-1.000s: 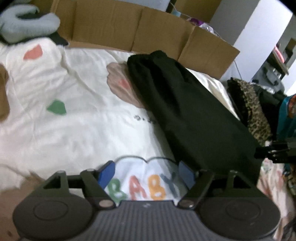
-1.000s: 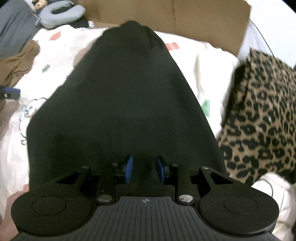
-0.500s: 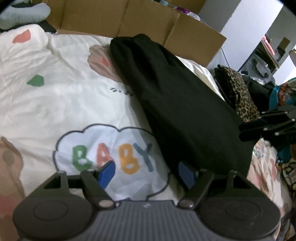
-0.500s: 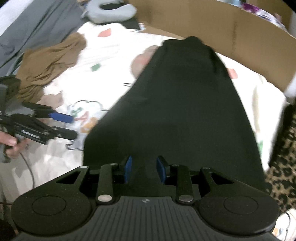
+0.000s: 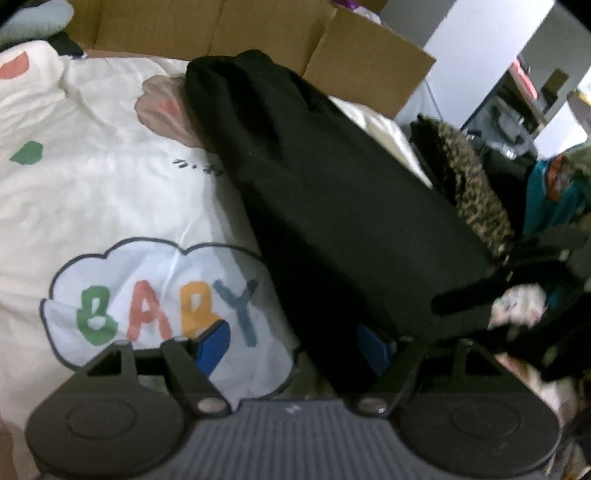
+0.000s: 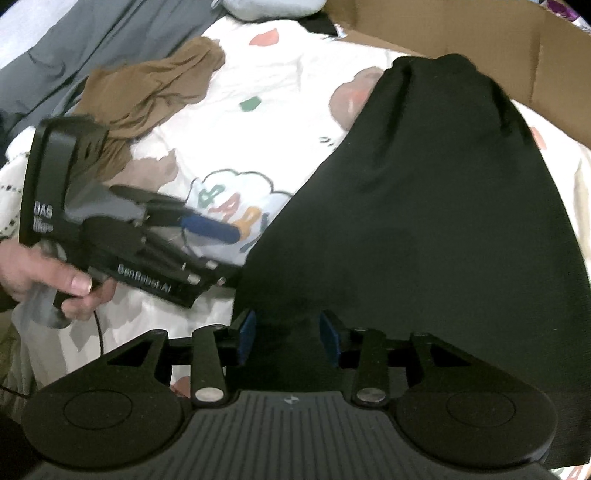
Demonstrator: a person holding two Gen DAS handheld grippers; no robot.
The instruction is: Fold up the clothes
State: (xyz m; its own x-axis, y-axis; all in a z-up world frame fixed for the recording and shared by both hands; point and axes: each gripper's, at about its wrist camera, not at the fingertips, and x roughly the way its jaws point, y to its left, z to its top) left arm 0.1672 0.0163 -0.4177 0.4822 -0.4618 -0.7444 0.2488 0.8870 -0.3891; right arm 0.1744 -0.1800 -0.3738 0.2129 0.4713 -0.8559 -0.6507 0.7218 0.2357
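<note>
A long black garment [image 5: 332, 206] lies lengthwise on a white bedsheet [image 5: 96, 199] printed with "BABY". From the right wrist it fills the middle of the view as the black garment [image 6: 436, 206]. My right gripper [image 6: 288, 332] is shut on its near hem, with black cloth bunched between the blue pads. This right gripper [image 5: 472, 277] shows at the garment's near right corner. My left gripper [image 5: 291, 347] is open at the near left corner, its right pad against the cloth's edge. A hand holds the left gripper [image 6: 231, 254] beside the garment's left edge.
Cardboard walls [image 5: 229, 33] stand behind the bed. A brown garment [image 6: 155, 88] and grey cloth [image 6: 74, 48] lie at the far left. A leopard-print garment [image 5: 469, 177] sits right of the black one, with more clutter beyond it.
My left gripper has moved right across the "BABY" print up to the garment's near left corner. The right gripper keeps its hold on the hem while its view swings left.
</note>
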